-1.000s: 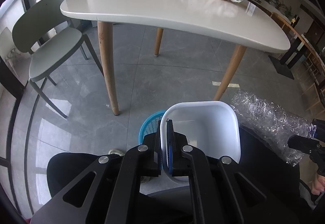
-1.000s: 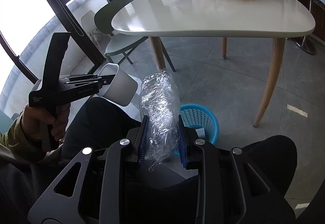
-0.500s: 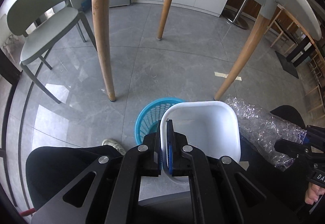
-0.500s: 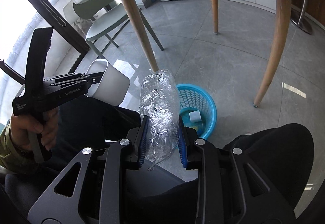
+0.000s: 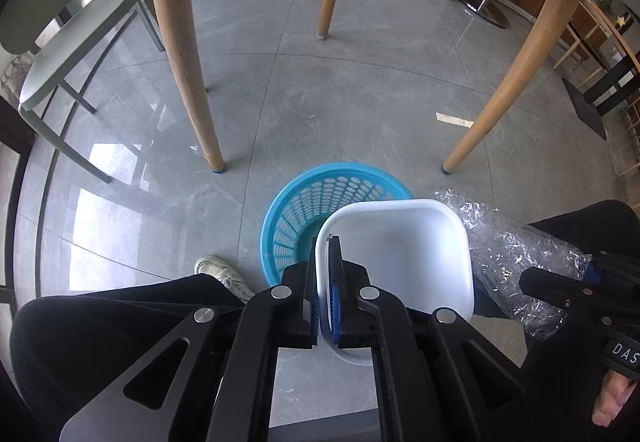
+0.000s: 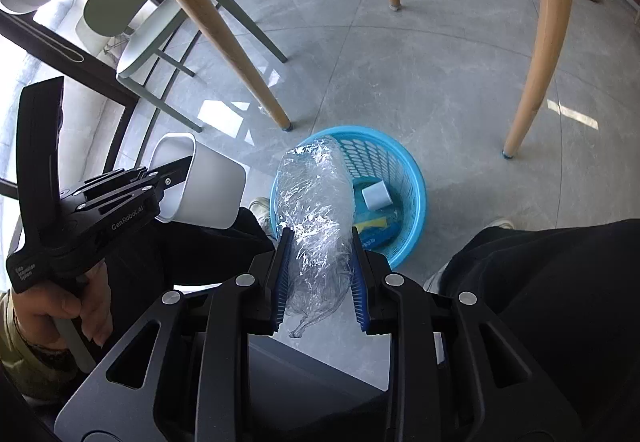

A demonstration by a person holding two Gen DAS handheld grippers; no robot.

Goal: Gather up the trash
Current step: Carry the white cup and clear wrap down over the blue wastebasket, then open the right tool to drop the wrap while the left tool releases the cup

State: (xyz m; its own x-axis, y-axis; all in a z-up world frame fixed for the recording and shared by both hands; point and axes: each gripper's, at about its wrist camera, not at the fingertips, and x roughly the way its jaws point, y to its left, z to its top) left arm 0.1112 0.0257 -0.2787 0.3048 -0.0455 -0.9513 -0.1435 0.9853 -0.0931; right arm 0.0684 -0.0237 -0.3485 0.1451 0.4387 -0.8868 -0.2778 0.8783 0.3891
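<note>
Left wrist view: my left gripper [image 5: 329,298] has its fingers clamped on the near wall of the white tub [image 5: 394,254], which hangs above the near rim of the blue basket [image 5: 280,213] on the floor; the crumpled plastic wrap [image 5: 516,262] sits just beside it on the right

Right wrist view: my right gripper [image 6: 320,278] has its fingers closed on the plastic wrap [image 6: 316,201], whose far end overlaps the basket [image 6: 412,177], already holding a small white cube [image 6: 376,195] and some wrappers. I judge the drop comes next: centre the wrap over the opening before letting go, keep the tub [image 6: 208,185] clear of it, and mind the 2 table legs nearby
</note>
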